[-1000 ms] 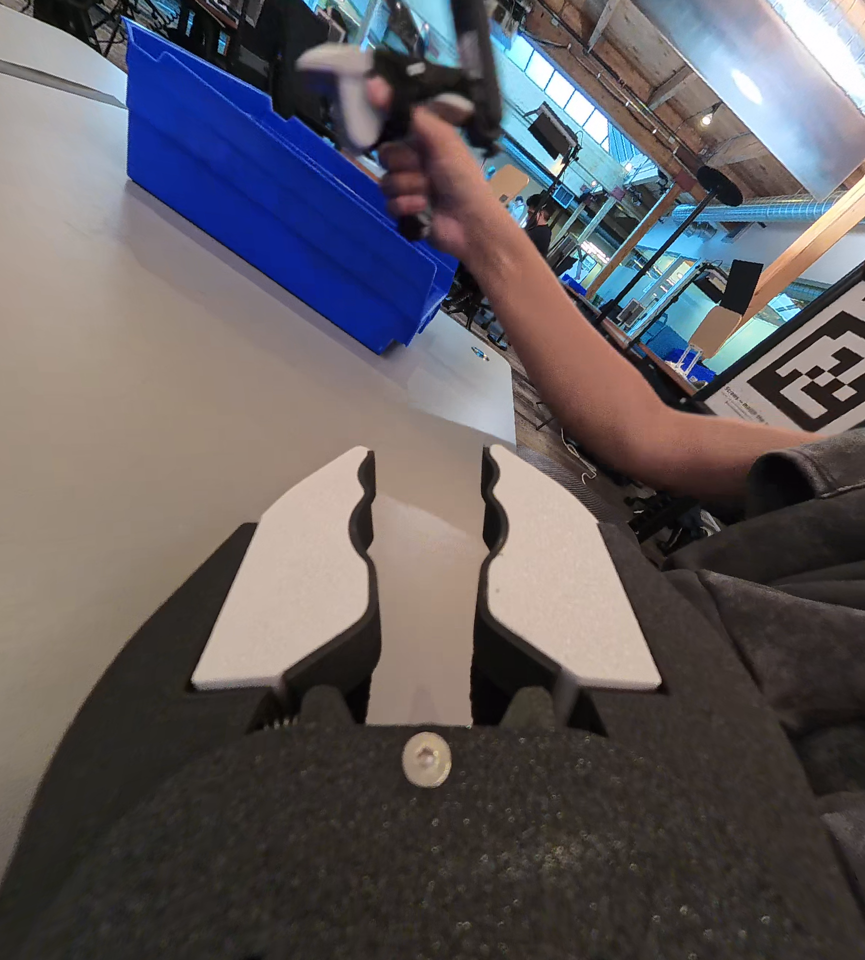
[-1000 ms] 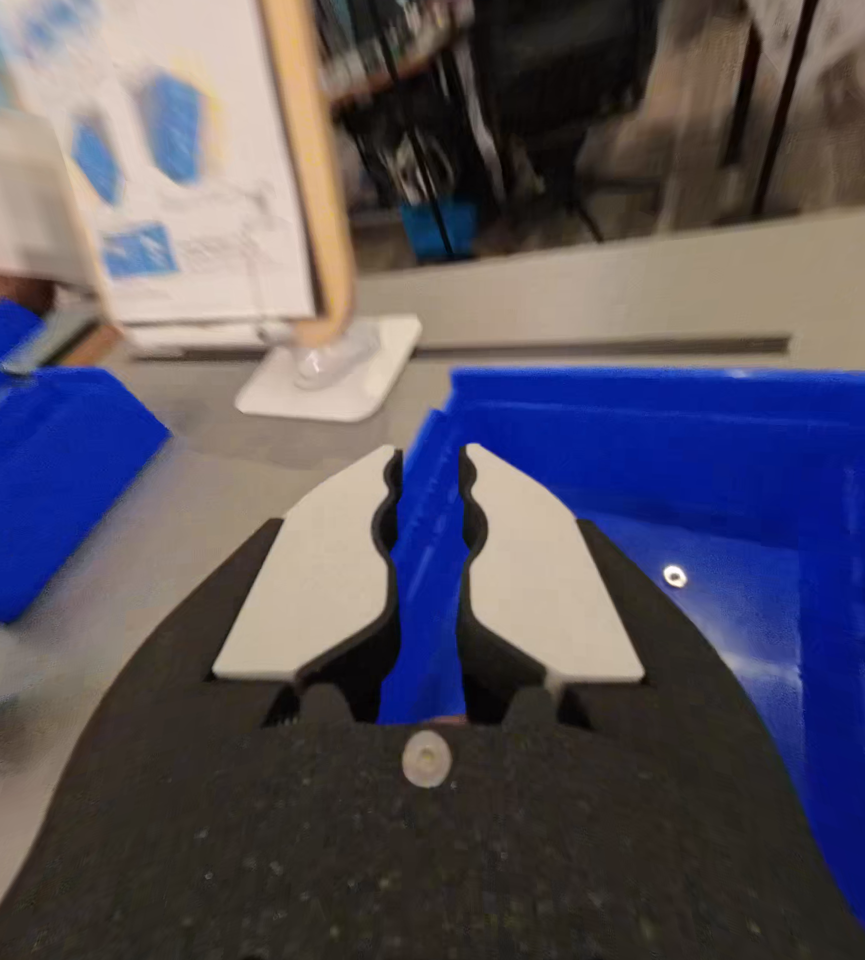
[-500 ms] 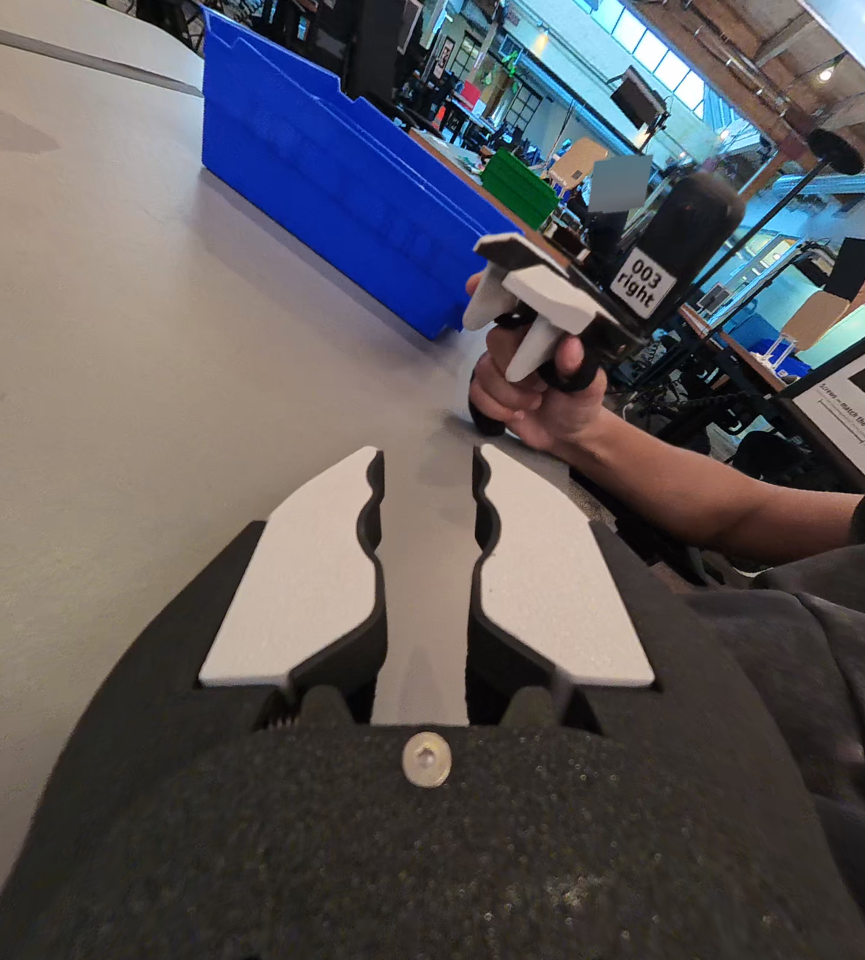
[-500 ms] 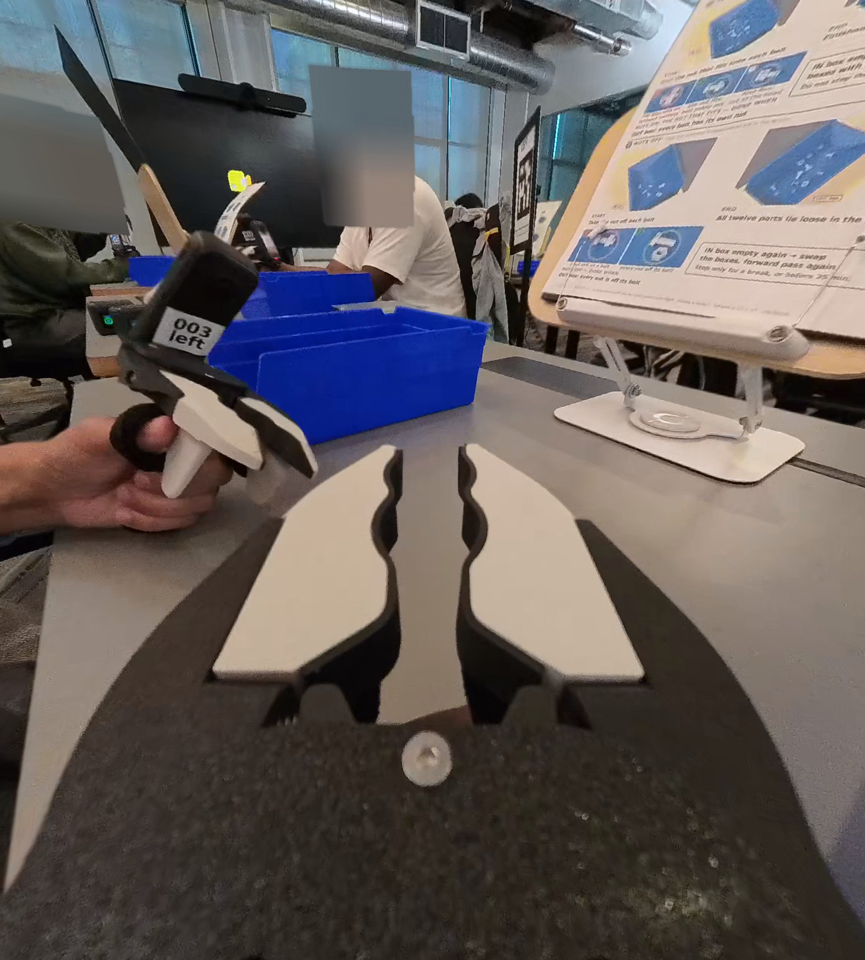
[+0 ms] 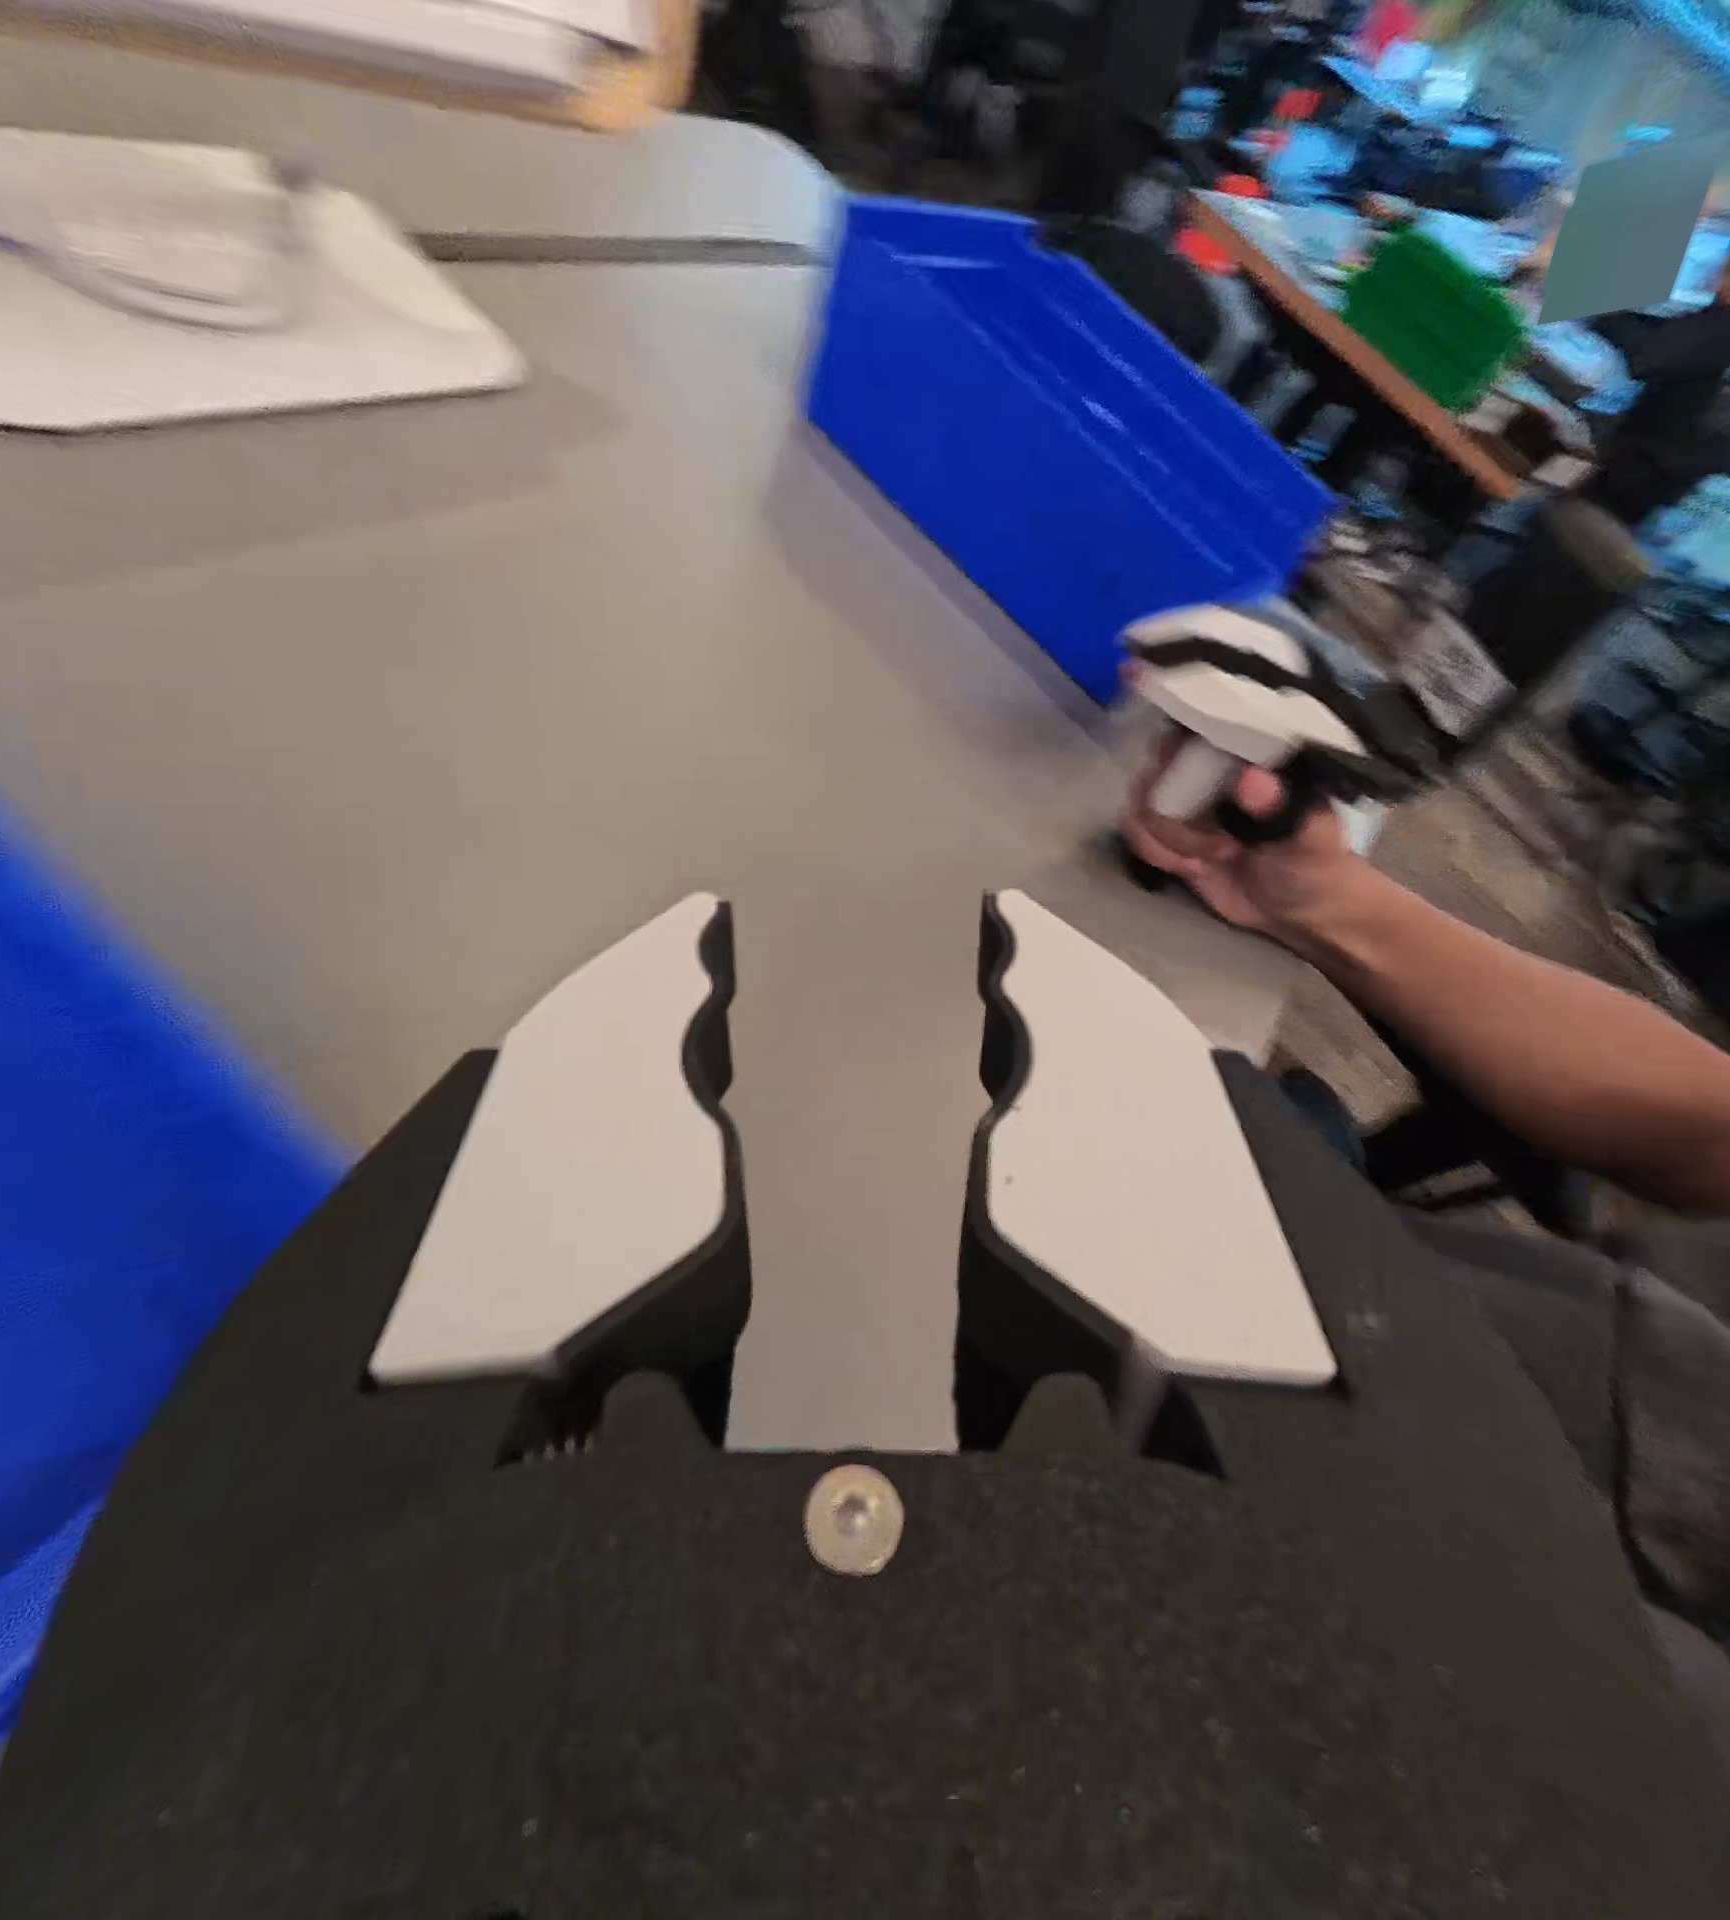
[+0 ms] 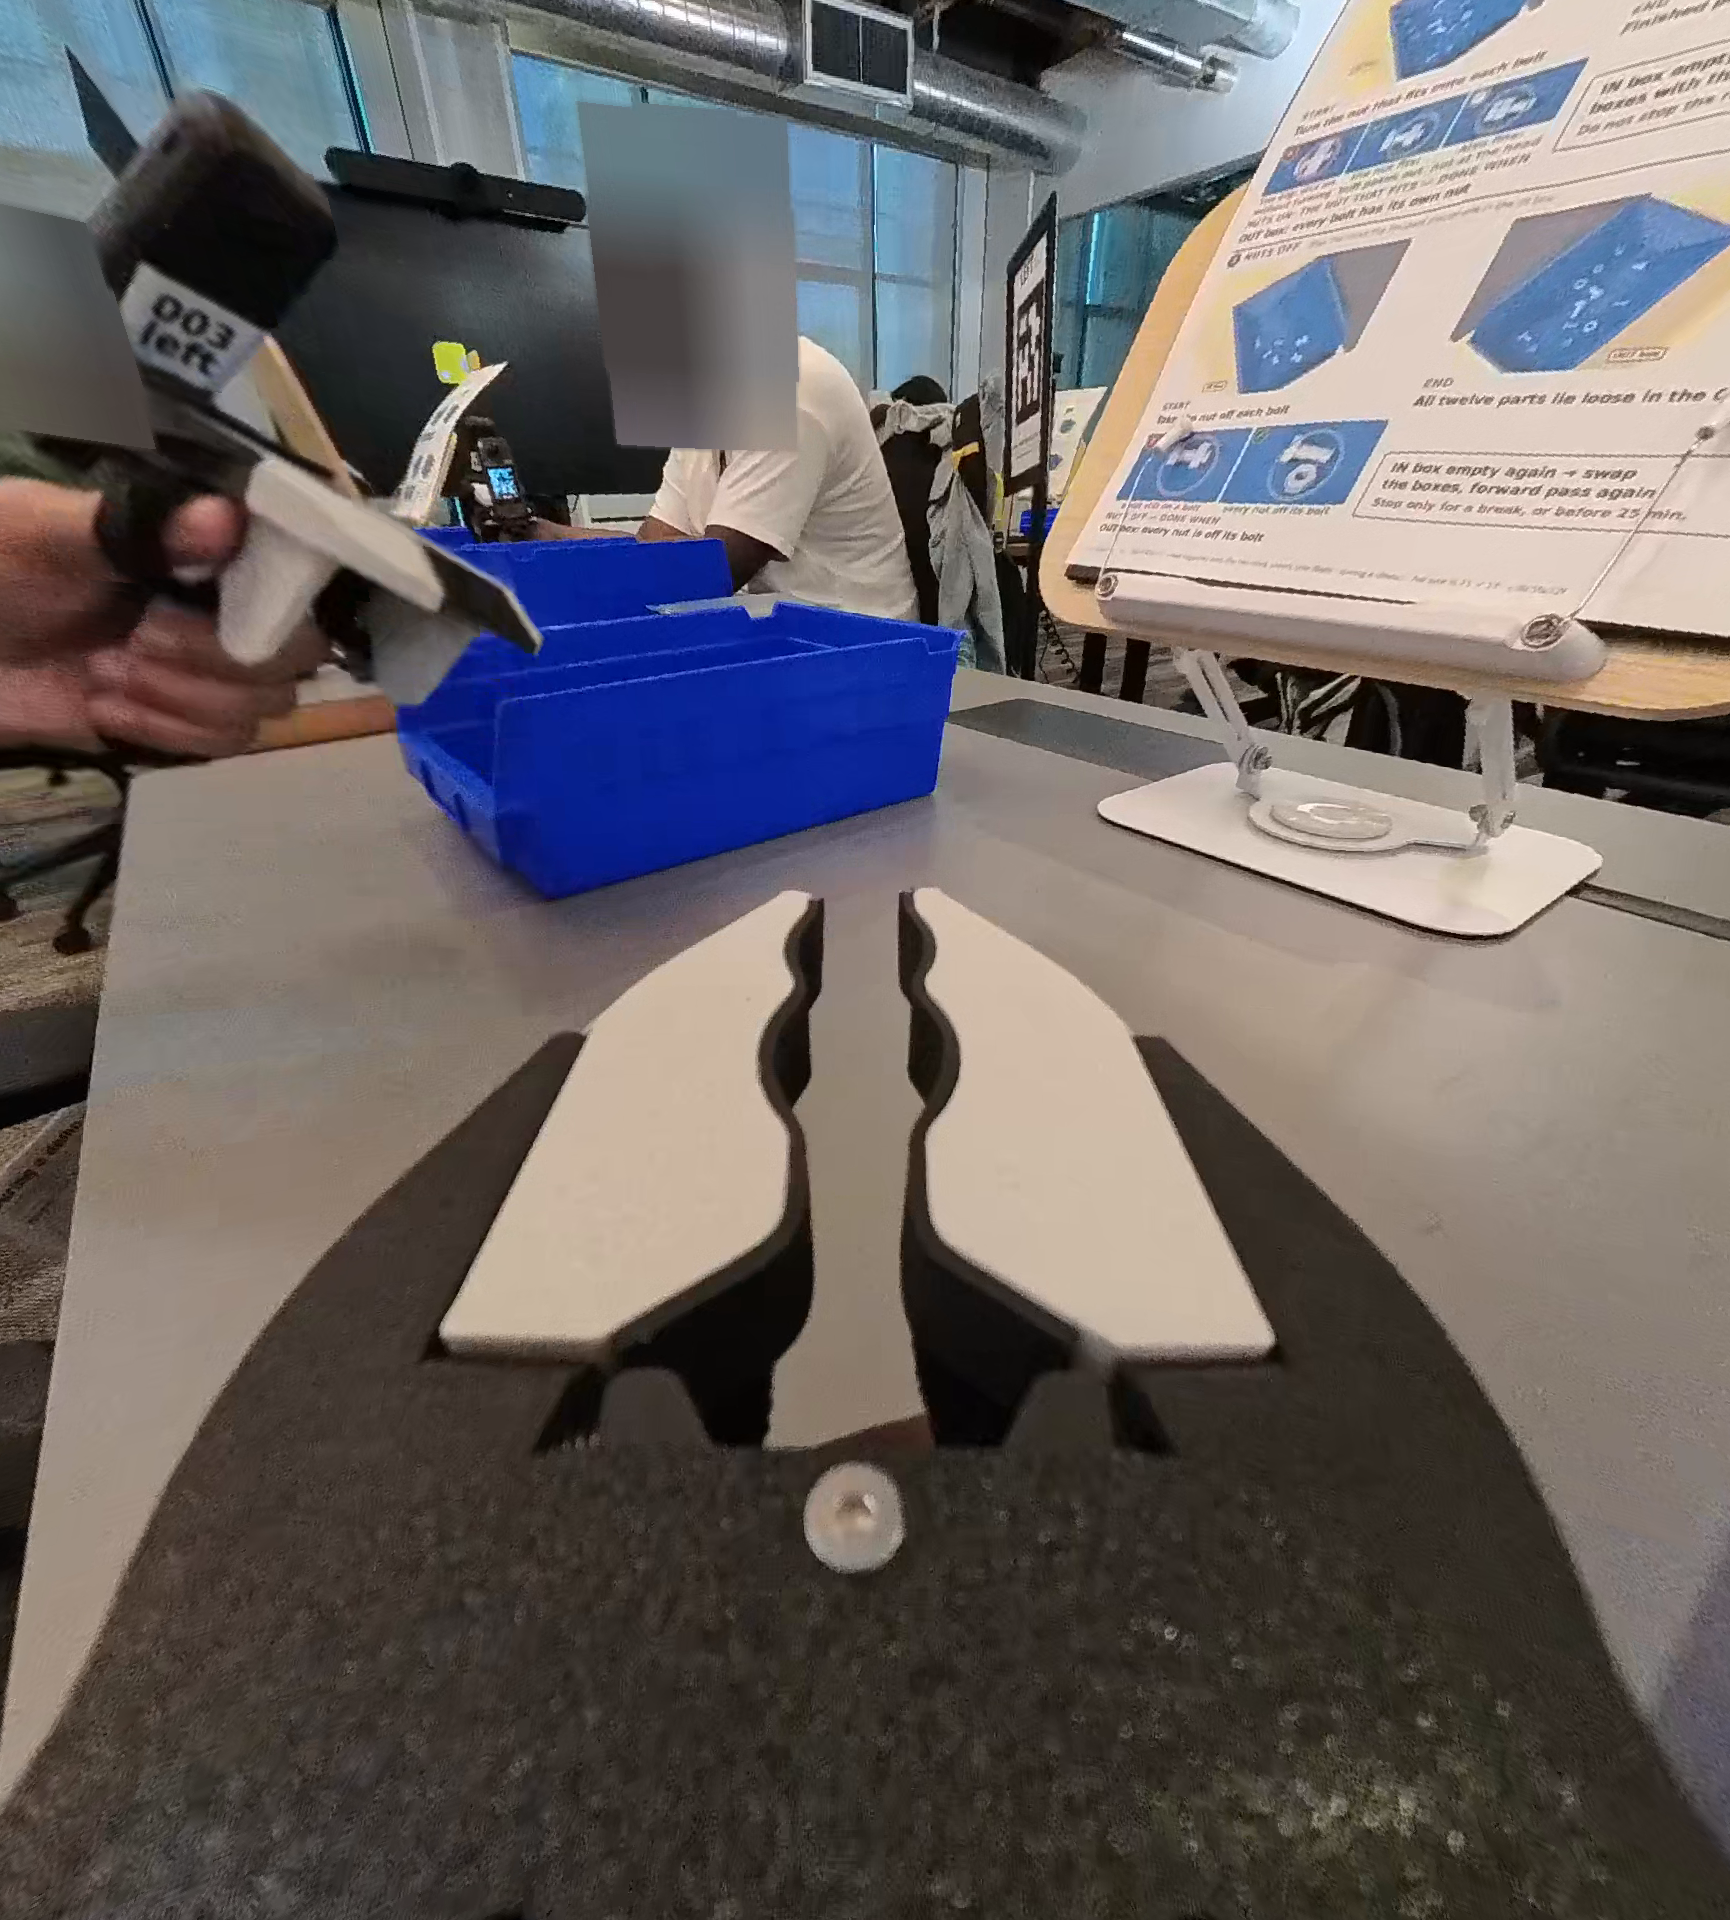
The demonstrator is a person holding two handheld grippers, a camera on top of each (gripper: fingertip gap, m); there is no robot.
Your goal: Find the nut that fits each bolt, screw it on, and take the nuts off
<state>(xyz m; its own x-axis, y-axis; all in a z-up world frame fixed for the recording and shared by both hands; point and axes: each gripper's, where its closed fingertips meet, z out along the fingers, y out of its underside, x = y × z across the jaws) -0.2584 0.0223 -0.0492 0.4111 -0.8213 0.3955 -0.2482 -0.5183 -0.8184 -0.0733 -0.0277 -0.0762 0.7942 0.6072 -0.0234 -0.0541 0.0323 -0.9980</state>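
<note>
Your left gripper (image 5: 856, 914) and right gripper (image 6: 861, 904) both carry matt, smooth pale-grey plastic fingers (image 6: 653, 1153) set in a black body of rough, grainy foam-like finish, with a shiny metal screw (image 6: 853, 1515) at the centre. The table (image 6: 1463, 1143) under you is a smooth grey top with a faint satin sheen, and the blue bin (image 6: 674, 717) looks like glossy moulded plastic. The instruction sheet (image 6: 1526, 312) is printed paper on a pale wood board (image 6: 1131, 488), held by a smooth white stand (image 6: 1360, 852).
</note>
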